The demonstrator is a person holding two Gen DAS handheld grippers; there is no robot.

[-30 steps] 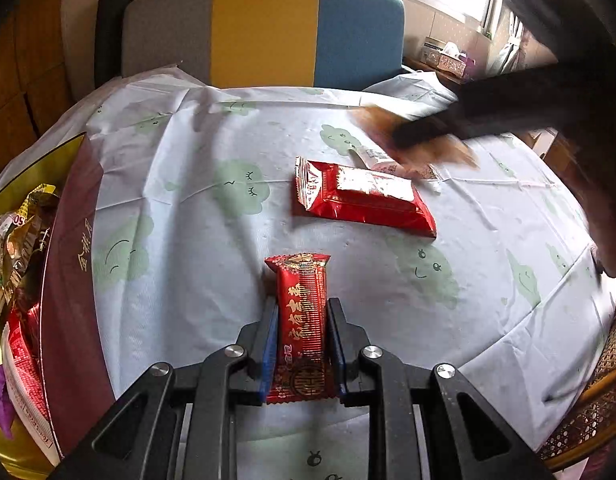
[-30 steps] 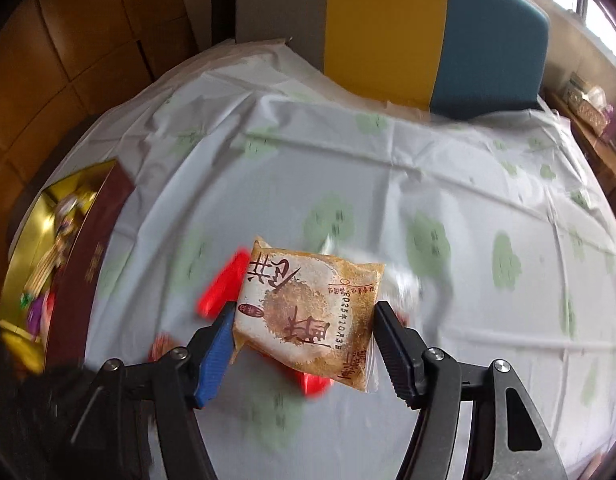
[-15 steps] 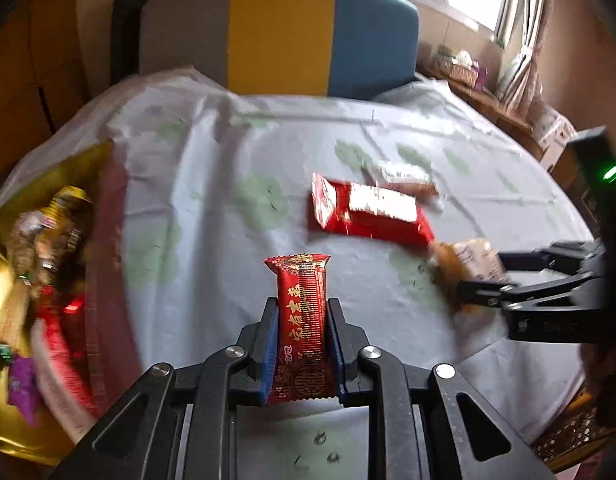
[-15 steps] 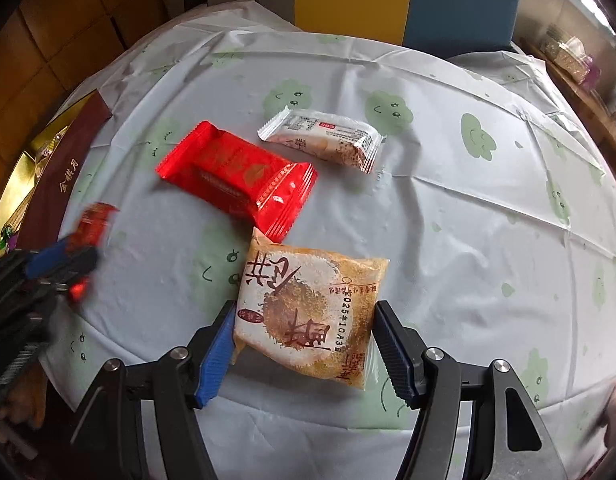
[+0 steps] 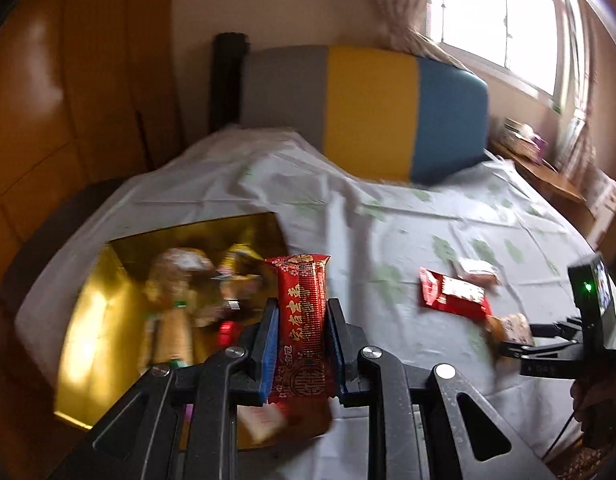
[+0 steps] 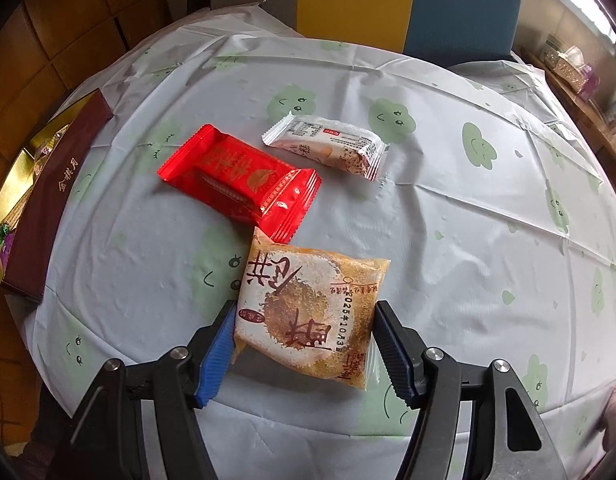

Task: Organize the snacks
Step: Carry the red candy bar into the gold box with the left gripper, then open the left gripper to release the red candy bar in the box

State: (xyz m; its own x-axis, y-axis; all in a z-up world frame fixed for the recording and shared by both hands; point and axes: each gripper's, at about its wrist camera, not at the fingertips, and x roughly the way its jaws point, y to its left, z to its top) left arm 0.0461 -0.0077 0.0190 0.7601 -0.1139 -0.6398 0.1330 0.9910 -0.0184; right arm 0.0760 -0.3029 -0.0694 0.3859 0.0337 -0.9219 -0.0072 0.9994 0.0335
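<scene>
the left gripper (image 5: 301,350) is clenched on a narrow red snack bar (image 5: 302,320), which stands upright between the blue pads, and it hangs over the gold box (image 5: 92,344) at about 9 o'clock of the table; the box already holds several blurred snacks, so this bar is probably carried there to be dropped in. the right gripper (image 6: 304,346) is closed on a square tan rice cracker pack (image 6: 308,312), each pad against one side edge, so the flat pack stays level and does not bend. this pack is low over the tablecloth (image 6: 467,220) at about 6 o'clock in the right wrist view, perhaps waiting for its turn. two snacks lie loose near the middle: a red pack (image 6: 240,180) at about 11 o'clock of the cracker, and a white bar (image 6: 327,146) just beside it toward 12 o'clock. these are not yet sorted.
</scene>
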